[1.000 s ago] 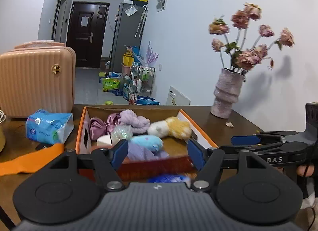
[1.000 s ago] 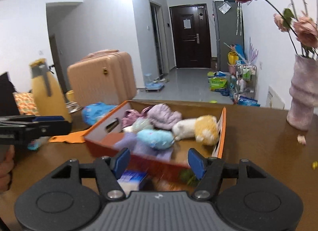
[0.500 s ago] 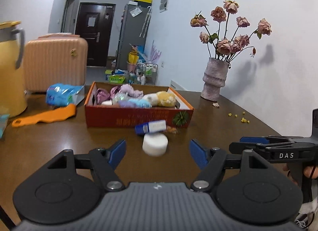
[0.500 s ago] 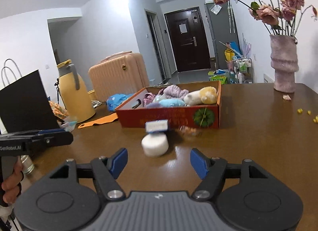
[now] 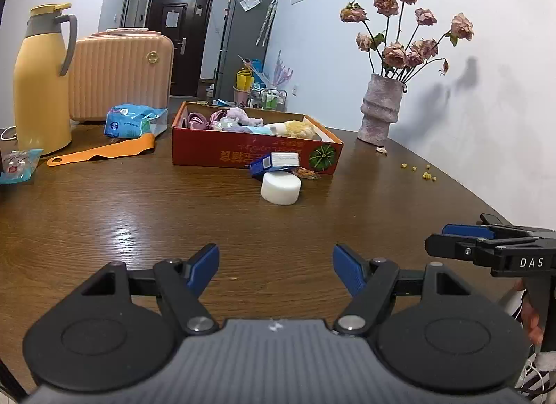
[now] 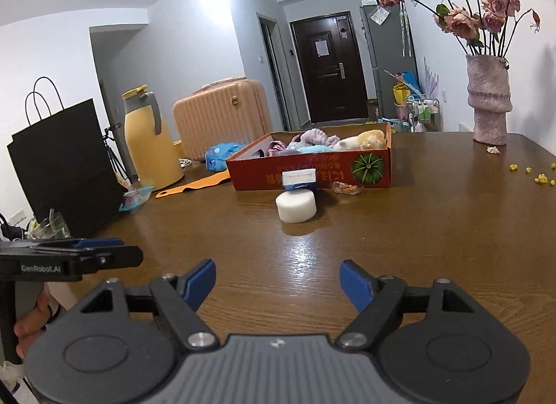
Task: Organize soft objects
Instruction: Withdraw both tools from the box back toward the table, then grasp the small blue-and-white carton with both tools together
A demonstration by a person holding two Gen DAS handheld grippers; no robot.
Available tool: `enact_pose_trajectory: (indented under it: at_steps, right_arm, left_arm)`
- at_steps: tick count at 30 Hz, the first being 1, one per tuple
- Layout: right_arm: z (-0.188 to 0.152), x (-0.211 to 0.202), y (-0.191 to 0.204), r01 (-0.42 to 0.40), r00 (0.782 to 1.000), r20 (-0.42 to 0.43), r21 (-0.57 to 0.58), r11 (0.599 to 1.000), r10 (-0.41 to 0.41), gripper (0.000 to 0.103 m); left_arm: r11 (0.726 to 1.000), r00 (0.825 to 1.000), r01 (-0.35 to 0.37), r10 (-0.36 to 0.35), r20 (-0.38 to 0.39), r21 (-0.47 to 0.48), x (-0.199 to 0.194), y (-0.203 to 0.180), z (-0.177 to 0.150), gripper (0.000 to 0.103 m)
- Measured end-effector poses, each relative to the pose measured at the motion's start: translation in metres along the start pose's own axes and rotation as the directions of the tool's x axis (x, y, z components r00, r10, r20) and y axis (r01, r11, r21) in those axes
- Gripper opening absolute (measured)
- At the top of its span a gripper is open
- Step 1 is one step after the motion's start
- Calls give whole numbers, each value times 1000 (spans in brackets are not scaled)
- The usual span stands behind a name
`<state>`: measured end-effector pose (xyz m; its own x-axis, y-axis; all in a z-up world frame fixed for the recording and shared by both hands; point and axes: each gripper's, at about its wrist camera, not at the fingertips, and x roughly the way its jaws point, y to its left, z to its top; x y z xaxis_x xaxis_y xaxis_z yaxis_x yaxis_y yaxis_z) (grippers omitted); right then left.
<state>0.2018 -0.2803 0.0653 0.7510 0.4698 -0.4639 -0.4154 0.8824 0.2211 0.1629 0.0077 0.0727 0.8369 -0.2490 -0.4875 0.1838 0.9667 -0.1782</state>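
An orange-red cardboard box (image 5: 243, 152) (image 6: 312, 169) stands mid-table and holds several soft toys and cloths: purple, pale blue, white and yellow (image 5: 295, 128) (image 6: 361, 140). In front of it lie a white round sponge (image 5: 280, 188) (image 6: 296, 206), a small blue-and-white pack (image 5: 274, 162) (image 6: 299, 178) and a wrapped snack (image 6: 344, 188). My left gripper (image 5: 276, 265) is open and empty over the near table. My right gripper (image 6: 278, 280) is open and empty, level with it on the right (image 5: 486, 247).
A yellow thermos (image 5: 41, 81) (image 6: 149, 140), a peach suitcase (image 5: 120, 74), a blue tissue pack (image 5: 133, 121) and an orange plastic strip (image 5: 104, 152) are at the left. A black paper bag (image 6: 62, 161) stands far left. A vase of dried roses (image 5: 380, 114) (image 6: 488, 101) stands at the right.
Both grippers have pulled back from right over the box to the near side of the table. The box and the items in front of it now look far off.
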Motion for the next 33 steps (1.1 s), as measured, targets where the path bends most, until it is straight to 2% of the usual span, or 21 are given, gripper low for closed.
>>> enact_pose_trajectory:
  at_steps: [9, 16, 23, 27, 31, 33]
  right_arm:
    - [13, 27, -17, 41, 999, -11, 33, 999, -41, 79]
    - [32, 66, -40, 60, 998, -38, 47, 997, -58, 79]
    - [58, 116, -60, 74, 996, -57, 42, 996, -71, 78]
    - [71, 146, -62, 40, 997, -64, 26, 999, -38, 78]
    - [81, 179, -65, 13, 995, -94, 11, 1000, -12, 77]
    - [86, 191, -67, -12, 996, -93, 33, 999, 15, 77]
  left_arm:
    - [999, 999, 10, -11, -30, -34, 32, 14, 13, 75]
    - [998, 995, 44, -47, -88, -39, 86, 15, 30, 75]
    - [997, 991, 76, -78, -104, -29, 151, 13, 62, 75]
    - [994, 989, 90, -96, -109, -54, 185, 23, 78, 75]
    - [996, 990, 59, -67, -121, -67, 210, 41, 87, 74]
    - [992, 986, 82, -95, -138, -99, 223, 54, 97, 74]
